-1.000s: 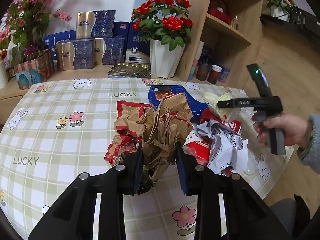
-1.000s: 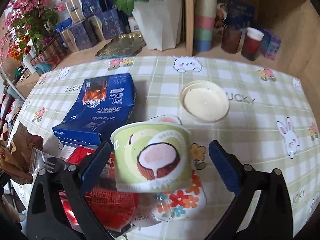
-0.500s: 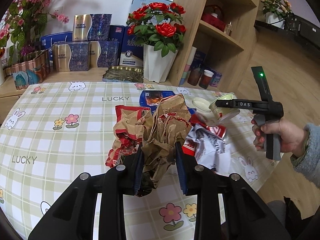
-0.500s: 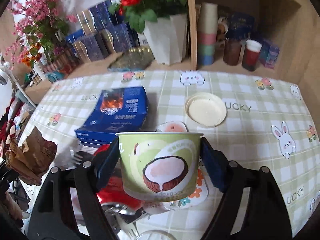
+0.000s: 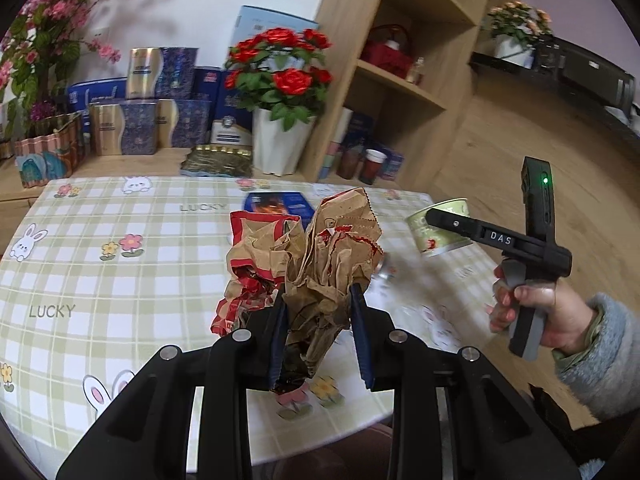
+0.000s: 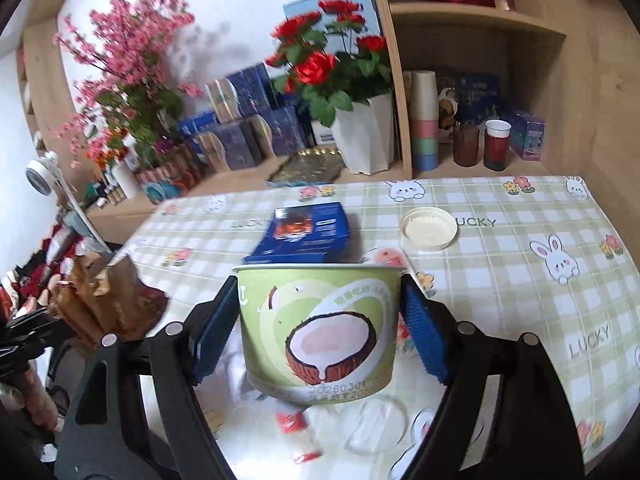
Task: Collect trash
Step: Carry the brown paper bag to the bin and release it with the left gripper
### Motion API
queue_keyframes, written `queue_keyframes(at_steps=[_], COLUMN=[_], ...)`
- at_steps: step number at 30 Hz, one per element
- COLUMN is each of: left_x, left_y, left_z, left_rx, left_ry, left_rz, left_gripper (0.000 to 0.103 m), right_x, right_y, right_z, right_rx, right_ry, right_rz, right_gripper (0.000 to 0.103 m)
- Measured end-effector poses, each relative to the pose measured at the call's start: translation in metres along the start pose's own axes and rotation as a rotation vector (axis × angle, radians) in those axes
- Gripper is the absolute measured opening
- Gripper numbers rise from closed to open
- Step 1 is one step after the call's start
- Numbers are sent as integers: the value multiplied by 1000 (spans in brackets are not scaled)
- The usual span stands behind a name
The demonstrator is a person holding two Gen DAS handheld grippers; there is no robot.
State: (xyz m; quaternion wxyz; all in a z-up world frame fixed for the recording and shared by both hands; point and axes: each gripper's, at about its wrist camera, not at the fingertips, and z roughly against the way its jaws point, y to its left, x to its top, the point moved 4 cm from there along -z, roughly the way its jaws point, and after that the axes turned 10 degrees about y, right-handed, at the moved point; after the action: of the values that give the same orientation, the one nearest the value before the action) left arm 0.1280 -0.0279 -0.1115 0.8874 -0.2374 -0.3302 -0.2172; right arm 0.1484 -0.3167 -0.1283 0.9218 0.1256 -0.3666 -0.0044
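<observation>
Both hands are loaded, so the pick-up part of this round looks done and the carry-off is the step in hand. The left gripper (image 5: pixel 318 334) has its fingers drawn narrow on a crumpled brown paper bag (image 5: pixel 320 264), pinched at its lower end; a red-and-brown wrapper (image 5: pixel 256 264) hangs against it on the left. The bag's long axis runs roughly upright, its ragged open end pointing up and away from the fingers, clear of the bench (image 5: pixel 100 280).

The right gripper (image 6: pixel 320 324) holds a green paper cup (image 6: pixel 318 328) with a coconut print, its blue pads pressed on either side of the wall, fingers fairly wide because the cup is wide. The cup stands upright, mouth up, lifted above the checked cloth.

No bin shows in either view, so the next move calls for carrying both loads level to wherever the trash goes, keeping the cup upright in case anything is left inside.

Left on the bench are a blue box (image 6: pixel 306 232), a round white lid (image 6: pixel 429 229) and small scraps (image 6: pixel 296 420) under the cup, so more rounds seem needed.
</observation>
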Motion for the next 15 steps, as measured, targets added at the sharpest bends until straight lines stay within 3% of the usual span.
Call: queue_keyframes(at_steps=[9,15], left_x=[-49,-99], left_y=[-42,-68], left_z=[23,15], left_rx=[-61,-112], left_ry=[68,184], left_rz=[-50,-97], left_gripper=[29,29], right_x=[-65,-105], right_y=[33,44], right_z=[62,84], right_rx=[35,54], right_ry=[-45,-18], right_rz=[0,-18], right_gripper=[78,78])
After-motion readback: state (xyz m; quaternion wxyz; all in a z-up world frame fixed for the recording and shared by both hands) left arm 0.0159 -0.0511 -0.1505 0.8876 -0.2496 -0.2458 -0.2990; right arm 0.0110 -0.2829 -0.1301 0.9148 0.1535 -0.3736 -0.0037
